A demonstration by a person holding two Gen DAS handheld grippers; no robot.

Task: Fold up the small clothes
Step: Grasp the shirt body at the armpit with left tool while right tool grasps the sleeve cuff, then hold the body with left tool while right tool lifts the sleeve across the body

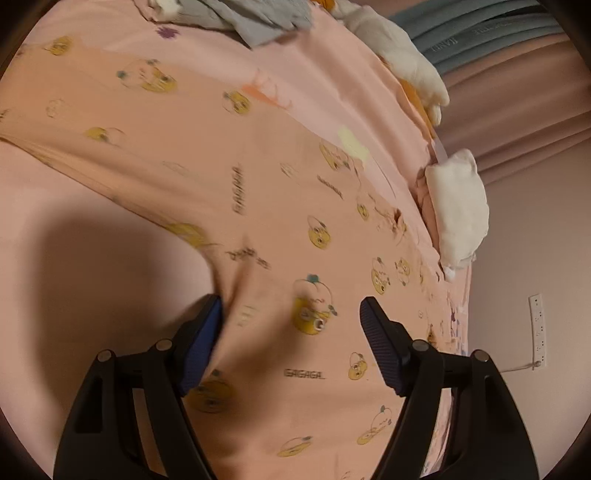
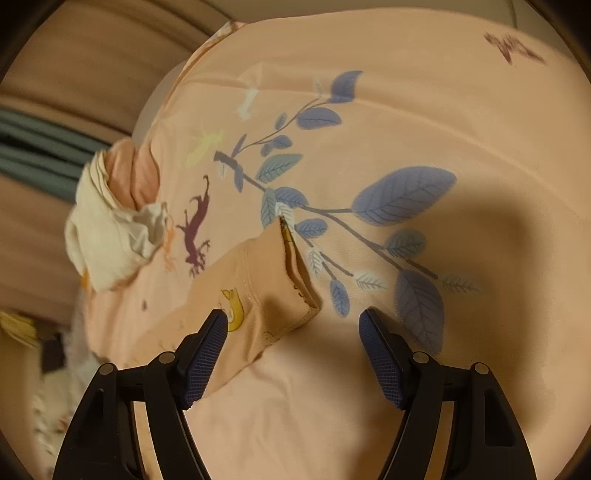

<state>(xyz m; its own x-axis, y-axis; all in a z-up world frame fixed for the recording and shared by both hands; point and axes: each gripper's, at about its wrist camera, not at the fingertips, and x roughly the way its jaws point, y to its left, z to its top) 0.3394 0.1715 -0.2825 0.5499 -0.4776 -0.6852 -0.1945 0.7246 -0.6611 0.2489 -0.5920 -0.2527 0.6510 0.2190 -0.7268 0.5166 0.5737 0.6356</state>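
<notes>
In the left wrist view the left gripper [image 1: 291, 321] points down over a peach garment printed with yellow cartoon faces [image 1: 258, 206] that lies spread on a pink bedsheet [image 1: 74, 258]; its jaws stand wide with the cloth beneath and between them, and a raised fold of the fabric lies against the left pad [image 1: 207, 332], though whether the pads press on it cannot be told; the right pad stands clear above the print. Only this view shows the far edge of the bed: a heap of grey clothes [image 1: 251, 18] at the top, a white garment [image 1: 402, 62] draped beside it, a folded white bundle [image 1: 458, 206] on the right edge, and a white power strip [image 1: 537, 328] on the wall.

In the right wrist view the right gripper [image 2: 293, 332] also stands wide; the cuffed end of a sleeve or leg of the same peach garment [image 2: 258, 288] reaches in from the left, lying by the left pad [image 2: 207, 350] without being pinched; the right pad hangs over bare sheet. Only this view shows the sheet's blue leafy branch print [image 2: 369, 206] and purple deer [image 2: 195, 225], with a crumpled white-and-pink pile [image 2: 110, 221] at the left edge.
</notes>
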